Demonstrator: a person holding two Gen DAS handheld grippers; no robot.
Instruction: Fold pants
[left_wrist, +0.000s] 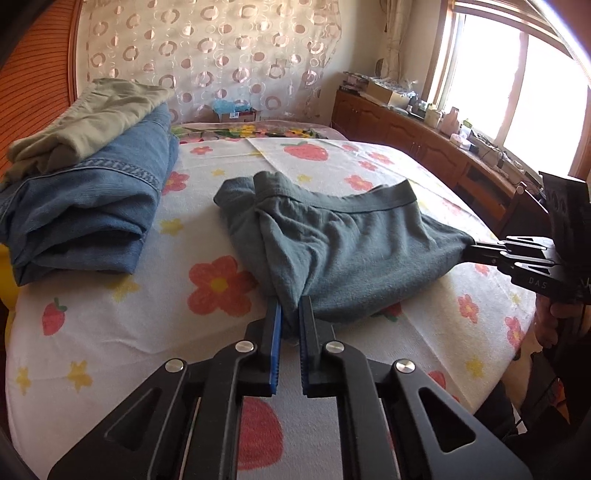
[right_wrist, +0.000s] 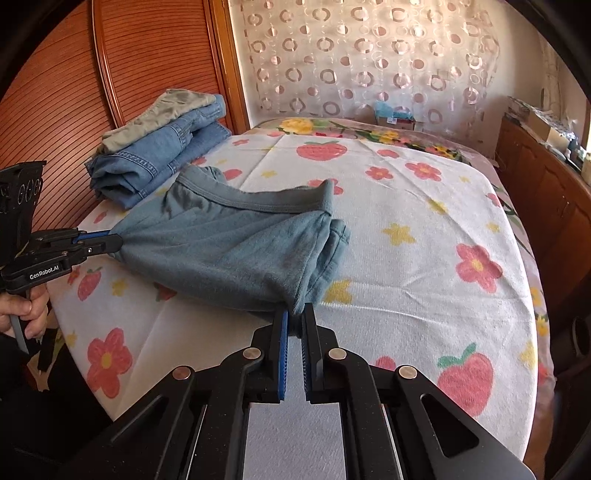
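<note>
On the flowered bed (left_wrist: 110, 332), folded jeans (left_wrist: 92, 206) lie beside gripped grey-green pants (left_wrist: 351, 251).

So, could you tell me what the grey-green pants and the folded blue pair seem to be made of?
Grey-green pants: probably soft knit cotton or fleece, matte, slightly fuzzy, with a ribbed elastic waistband. Blue pair: likely denim, showing faded weave and pale double stitching along seams.

The right gripper (right_wrist: 294, 314) pinches the near corner of the grey-blue knit pants (right_wrist: 236, 243) on the white flower-and-strawberry printed bedspread (right_wrist: 424, 229). The left gripper (right_wrist: 110, 238) clamps their opposite corner. Folded blue denim jeans (right_wrist: 155, 166) lie behind.
</note>
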